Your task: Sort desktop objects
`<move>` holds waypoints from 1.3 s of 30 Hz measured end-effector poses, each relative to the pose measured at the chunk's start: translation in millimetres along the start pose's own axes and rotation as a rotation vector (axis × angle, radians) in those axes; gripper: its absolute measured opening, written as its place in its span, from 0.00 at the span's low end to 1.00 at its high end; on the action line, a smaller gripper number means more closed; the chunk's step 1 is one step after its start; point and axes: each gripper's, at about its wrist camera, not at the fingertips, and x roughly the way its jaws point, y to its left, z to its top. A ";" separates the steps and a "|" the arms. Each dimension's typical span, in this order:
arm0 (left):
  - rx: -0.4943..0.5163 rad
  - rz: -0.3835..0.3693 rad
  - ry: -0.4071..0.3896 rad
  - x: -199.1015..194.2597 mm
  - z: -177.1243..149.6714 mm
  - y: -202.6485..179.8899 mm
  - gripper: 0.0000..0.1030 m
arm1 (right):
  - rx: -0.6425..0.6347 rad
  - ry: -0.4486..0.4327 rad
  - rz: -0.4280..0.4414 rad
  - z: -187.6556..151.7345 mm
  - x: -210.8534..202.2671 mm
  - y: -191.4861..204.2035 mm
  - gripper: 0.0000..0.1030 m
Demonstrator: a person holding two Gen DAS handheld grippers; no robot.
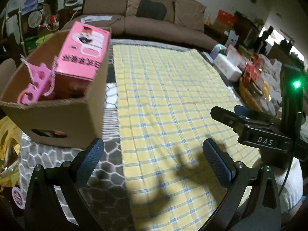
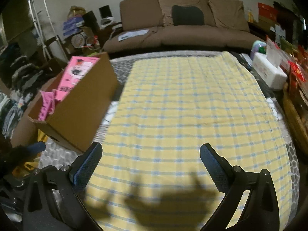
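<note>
A brown cardboard box (image 1: 57,119) stands at the left edge of a yellow checked cloth (image 1: 169,96). Inside it a pink carton (image 1: 82,52) leans upright, with a pink foam piece (image 1: 36,88) beside it. My left gripper (image 1: 152,146) hangs open over the cloth's near part, nothing between its blue pads. In the right wrist view the same box (image 2: 80,111), pink carton (image 2: 75,75) and foam piece (image 2: 46,104) sit left of the cloth (image 2: 192,105). My right gripper (image 2: 151,150) is open and holds nothing. It also shows as the right gripper (image 1: 229,111) at the left wrist view's right side.
A grey honeycomb-patterned mat (image 1: 57,159) lies under the cloth and box. A white tissue box (image 2: 269,73) and packed snacks and baskets (image 1: 252,77) crowd the right edge. A brown sofa (image 2: 182,25) runs behind the table. Clutter fills the far left.
</note>
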 end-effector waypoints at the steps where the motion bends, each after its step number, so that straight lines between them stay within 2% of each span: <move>1: 0.000 0.004 0.008 5.8 -2.1 -2.7 1.00 | 0.002 0.004 -0.005 -2.3 1.7 -4.2 1.00; 7: -0.031 0.029 0.033 42.0 -17.0 -9.8 1.00 | 0.026 0.041 -0.029 -21.4 23.4 -33.4 1.00; 11: -0.063 0.051 0.060 70.4 -26.7 -9.5 1.00 | -0.006 0.084 -0.064 -31.1 44.4 -45.3 1.00; 19: -0.062 0.100 0.114 117.4 -41.1 -9.9 1.00 | -0.017 0.132 -0.099 -51.4 77.2 -69.3 1.00; 25: -0.043 0.130 0.098 125.2 -51.1 -15.2 1.00 | -0.008 0.146 -0.112 -69.2 88.3 -79.2 1.00; 28: -0.039 0.148 0.086 125.9 -55.0 -18.0 1.00 | -0.046 0.143 -0.124 -72.1 87.7 -73.8 1.00; 33: 0.049 0.270 0.074 132.3 -64.7 -36.5 1.00 | -0.059 0.128 -0.138 -76.1 88.8 -72.1 1.00; 39: 0.021 0.270 0.078 129.9 -66.0 -36.5 1.00 | -0.062 0.118 -0.151 -77.6 87.2 -73.6 1.00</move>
